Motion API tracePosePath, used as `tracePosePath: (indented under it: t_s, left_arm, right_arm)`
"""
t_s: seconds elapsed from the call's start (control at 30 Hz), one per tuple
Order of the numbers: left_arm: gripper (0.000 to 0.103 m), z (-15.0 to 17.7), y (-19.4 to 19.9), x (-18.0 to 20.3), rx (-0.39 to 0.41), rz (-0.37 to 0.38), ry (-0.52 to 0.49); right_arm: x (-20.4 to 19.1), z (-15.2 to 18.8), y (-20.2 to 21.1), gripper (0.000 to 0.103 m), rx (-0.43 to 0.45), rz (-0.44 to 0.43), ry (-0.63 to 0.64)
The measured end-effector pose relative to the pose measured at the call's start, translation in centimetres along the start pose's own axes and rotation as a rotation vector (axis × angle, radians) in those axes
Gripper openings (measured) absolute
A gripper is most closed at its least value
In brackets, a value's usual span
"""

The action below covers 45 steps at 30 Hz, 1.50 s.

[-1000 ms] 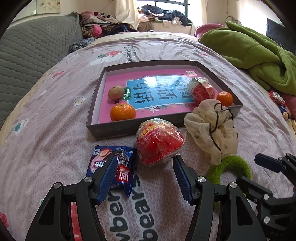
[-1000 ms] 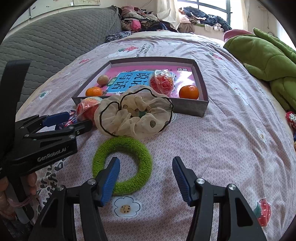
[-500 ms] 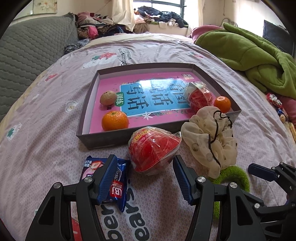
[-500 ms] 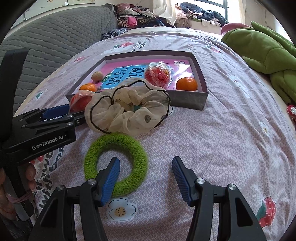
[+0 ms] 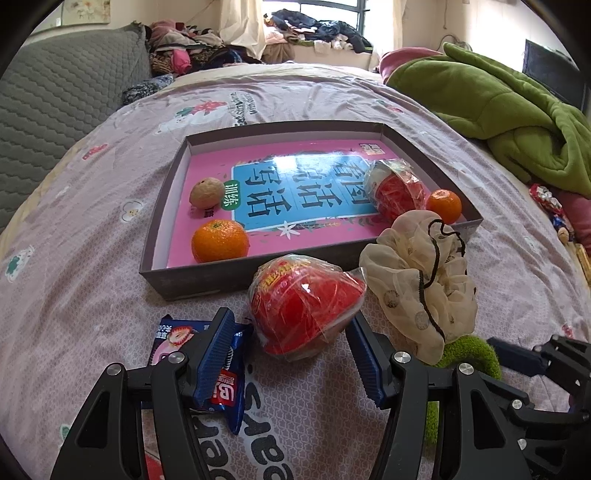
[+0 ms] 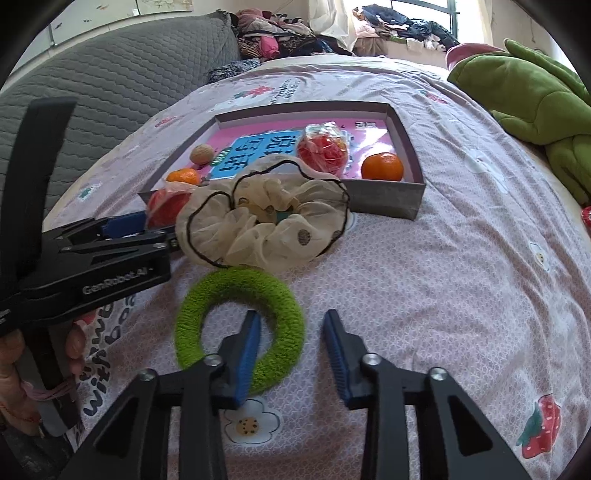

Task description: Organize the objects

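Note:
A grey tray with a pink book cover inside holds two oranges, a walnut and a red wrapped snack. My left gripper is open, its fingers on either side of a second red wrapped snack lying in front of the tray. A blue snack packet lies under its left finger. My right gripper is open around the right side of a green ring; the left finger is inside the ring. A cream scrunchie lies between ring and tray.
Everything lies on a pink patterned bedspread. A green blanket is heaped at the right. A grey headboard cushion is at the left, and clothes are piled at the far end by the window.
My left gripper has moved forward, and its fingers now flank the red wrapped snack. My right gripper has closed in on the green ring, with its jaws narrower than before.

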<state>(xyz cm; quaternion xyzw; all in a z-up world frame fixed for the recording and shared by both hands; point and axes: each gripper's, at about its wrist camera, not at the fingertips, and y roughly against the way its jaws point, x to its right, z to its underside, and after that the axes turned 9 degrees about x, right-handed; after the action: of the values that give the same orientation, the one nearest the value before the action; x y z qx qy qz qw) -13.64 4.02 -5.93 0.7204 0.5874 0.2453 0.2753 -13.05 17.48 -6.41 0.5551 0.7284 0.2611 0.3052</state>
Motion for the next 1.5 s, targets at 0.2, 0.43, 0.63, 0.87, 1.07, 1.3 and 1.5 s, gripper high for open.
tracePosePath:
  t_s: [0.2, 0.43, 0.63, 0.87, 1.07, 1.3, 1.5]
  left_arm:
    - [0.063, 0.1, -0.1, -0.2, 0.0, 0.02, 0.015]
    - [0.054, 0.2, 0.1, 0.2, 0.0, 0.023, 0.001]
    - [0.054, 0.3, 0.5, 0.2, 0.003, 0.023, 0.005]
    - [0.054, 0.1, 1.4, 0.1, 0.011, 0.041, 0.016]
    - [0.054, 0.0, 2.5, 0.5, 0.025, 0.056, 0.008]
    - [0.054, -0.2, 3.6, 0.5, 0.041, 0.061, 0.013]
    - [0.054, -0.2, 4.0, 0.2, 0.044, 0.064, 0.023]
  right_arm:
    - [-0.1, 0.1, 0.2, 0.019, 0.002, -0.022, -0.002]
    - [-0.3, 0.0, 0.7, 0.018, 0.012, -0.051, 0.0]
    - [-0.5, 0.0, 1.0, 0.017, 0.018, -0.071, 0.0]
    - [-0.4, -0.2, 1.3, 0.017, 0.021, -0.101, -0.011]
    - [-0.5, -0.3, 1.9, 0.017, 0.036, -0.11, -0.009]
    - [-0.7, -0.4, 2.4, 0.016, 0.048, -0.118, 0.005]
    - [-1.4, 0.0, 2.1, 0.013, 0.035, -0.097, 0.06]
